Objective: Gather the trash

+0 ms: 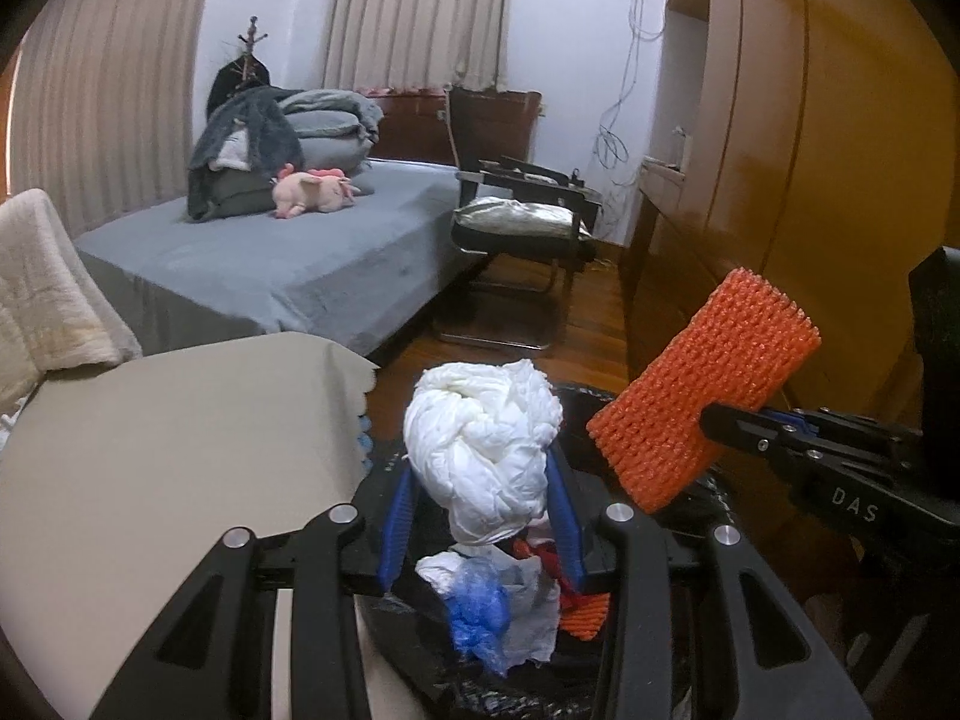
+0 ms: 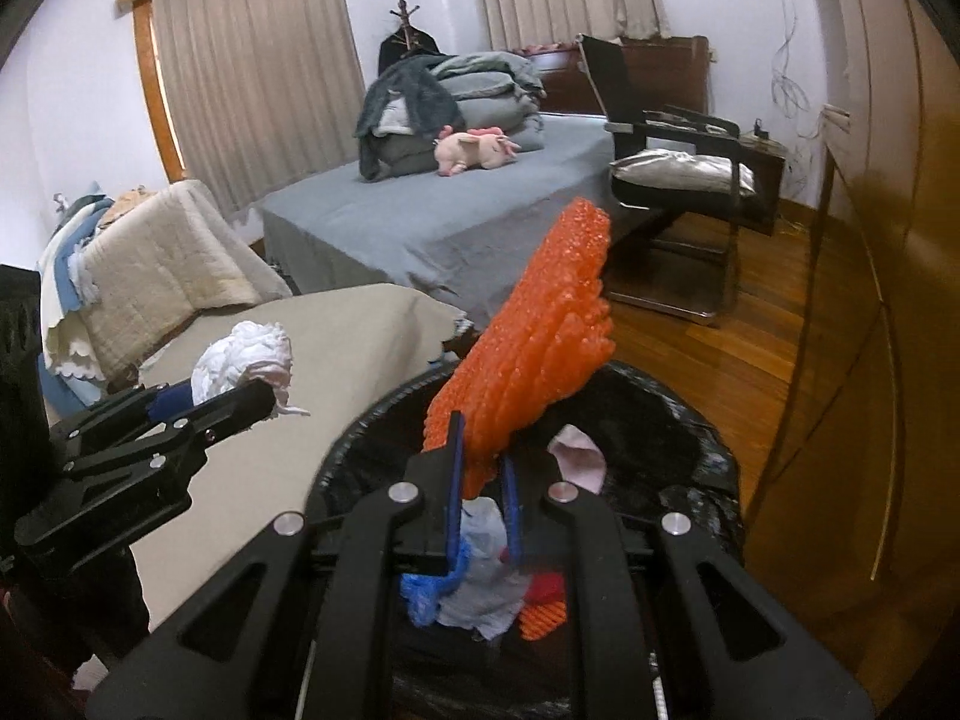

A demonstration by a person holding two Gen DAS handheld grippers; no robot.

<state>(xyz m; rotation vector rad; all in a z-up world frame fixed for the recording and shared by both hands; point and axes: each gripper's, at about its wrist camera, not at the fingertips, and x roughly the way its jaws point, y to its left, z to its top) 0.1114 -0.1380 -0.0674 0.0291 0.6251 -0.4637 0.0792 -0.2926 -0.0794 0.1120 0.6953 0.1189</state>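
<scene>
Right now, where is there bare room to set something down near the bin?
The beige-covered surface left of the black-lined bin is mostly bare. The grey bed is free at its near end. The bin's middle is crowded with crumpled paper and orange mesh scraps.

Ahead of both grippers and well beyond them stands a bed under a grey sheet, with folded blankets piled at its far end and a pink plush toy lying just before them. To the right of the bed is a black chair with a silvery cushion on its seat. Curtains hang behind. A wooden wardrobe runs along the right side, above the wooden floor.
</scene>
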